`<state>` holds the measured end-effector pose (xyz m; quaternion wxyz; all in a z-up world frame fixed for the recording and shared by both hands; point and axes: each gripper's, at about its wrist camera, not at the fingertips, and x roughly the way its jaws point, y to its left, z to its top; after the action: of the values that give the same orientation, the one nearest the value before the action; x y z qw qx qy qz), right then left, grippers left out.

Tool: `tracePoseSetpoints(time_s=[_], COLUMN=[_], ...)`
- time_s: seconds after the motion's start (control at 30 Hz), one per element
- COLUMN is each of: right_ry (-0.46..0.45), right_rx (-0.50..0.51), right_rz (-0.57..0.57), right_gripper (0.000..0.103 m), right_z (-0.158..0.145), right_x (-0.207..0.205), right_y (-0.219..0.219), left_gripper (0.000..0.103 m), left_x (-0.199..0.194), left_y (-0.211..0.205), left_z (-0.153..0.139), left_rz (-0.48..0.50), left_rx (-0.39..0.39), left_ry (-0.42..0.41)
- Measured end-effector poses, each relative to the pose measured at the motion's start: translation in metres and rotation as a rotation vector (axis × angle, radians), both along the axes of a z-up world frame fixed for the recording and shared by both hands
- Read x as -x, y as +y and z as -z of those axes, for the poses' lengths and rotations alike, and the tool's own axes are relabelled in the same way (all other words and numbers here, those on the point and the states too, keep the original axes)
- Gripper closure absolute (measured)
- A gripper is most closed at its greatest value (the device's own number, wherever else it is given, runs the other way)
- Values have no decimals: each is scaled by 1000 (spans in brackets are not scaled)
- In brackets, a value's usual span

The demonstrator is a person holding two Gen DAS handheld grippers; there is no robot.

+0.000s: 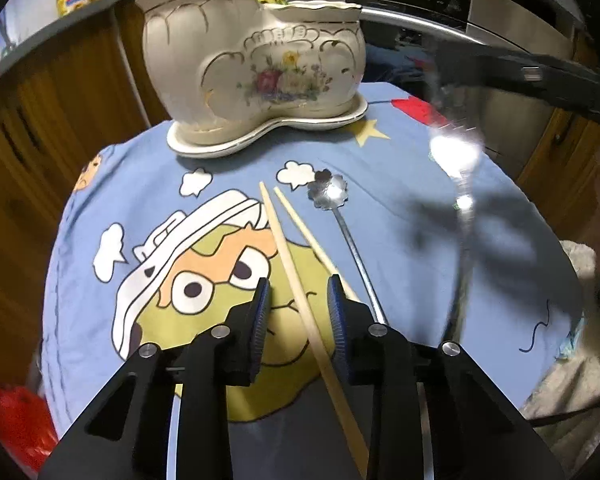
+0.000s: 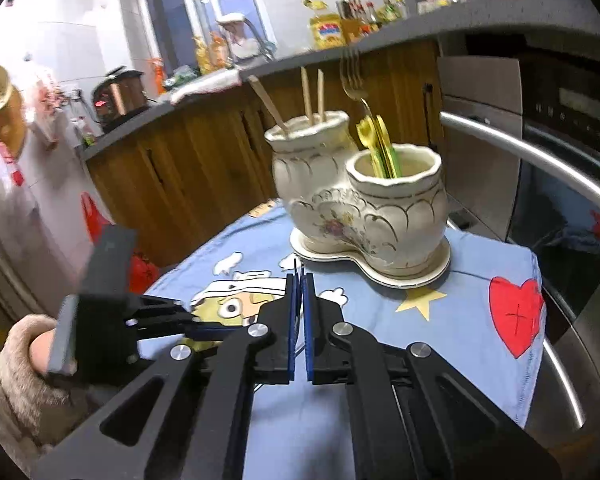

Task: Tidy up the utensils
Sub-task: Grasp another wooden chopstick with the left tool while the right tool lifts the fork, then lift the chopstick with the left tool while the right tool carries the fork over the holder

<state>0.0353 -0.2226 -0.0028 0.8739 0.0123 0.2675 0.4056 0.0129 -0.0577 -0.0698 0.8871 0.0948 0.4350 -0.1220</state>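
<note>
The left gripper (image 1: 298,300) hung low over the blue cartoon tablecloth (image 1: 140,208), its jaws wide apart and holding nothing. 1 wooden chopstick (image 1: 296,280) lay on the cloth directly between its blue pads (image 1: 260,316), running from near the camera up toward the holder; a 2nd chopstick (image 1: 300,224) lay just beside it to the right, passing under the right-hand pad. Next over, a flower-bowled spoon (image 1: 327,192) rested on the cloth, its thin handle reaching back toward the gripper's right finger.

The right gripper (image 2: 299,300) had its jaws pressed nearly together on something thin; from its own camera I could not tell what. In the left camera a blurred, shiny metal utensil (image 1: 456,152) hung in the air at the right, under that gripper's dark body, with its shadow on the cloth.

The white ceramic utensil holder (image 2: 360,208) stood on its saucer at the far edge of the table, well apart from both grippers. Its taller pot held 3 wooden sticks (image 2: 312,96) and a fork (image 2: 352,76); the nearer, lower pot held yellow and green utensils (image 2: 380,144).
</note>
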Motion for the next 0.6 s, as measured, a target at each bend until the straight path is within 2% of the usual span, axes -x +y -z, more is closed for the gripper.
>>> tracePoseSetpoints(time_s=[0.07,0.2,0.3,0.43,0.6], right_ry=[-19,-62,-85,-139,-204], right_rx=[-14,-43,-72,-84,-72], right_rz=[-10,-1,27,115,232], right_gripper=[100,100,100,100,100], right_z=[-6,-19,-30,-46,-67], right_x=[8,21,27,30,23], right_y=[-9,-25,-35,-47,-51], left_gripper=[76,92,95,97,97], left_x=[0,-3,-2,1,11], left_y=[1,-8,-14,-10,6], left_z=[0,0,1,-1,-23], left_rz=[-3,7,11,-10,-21], left_rx=[-16,-56,-83,-66,18], left_ry=[5,9,-7,-39,-147])
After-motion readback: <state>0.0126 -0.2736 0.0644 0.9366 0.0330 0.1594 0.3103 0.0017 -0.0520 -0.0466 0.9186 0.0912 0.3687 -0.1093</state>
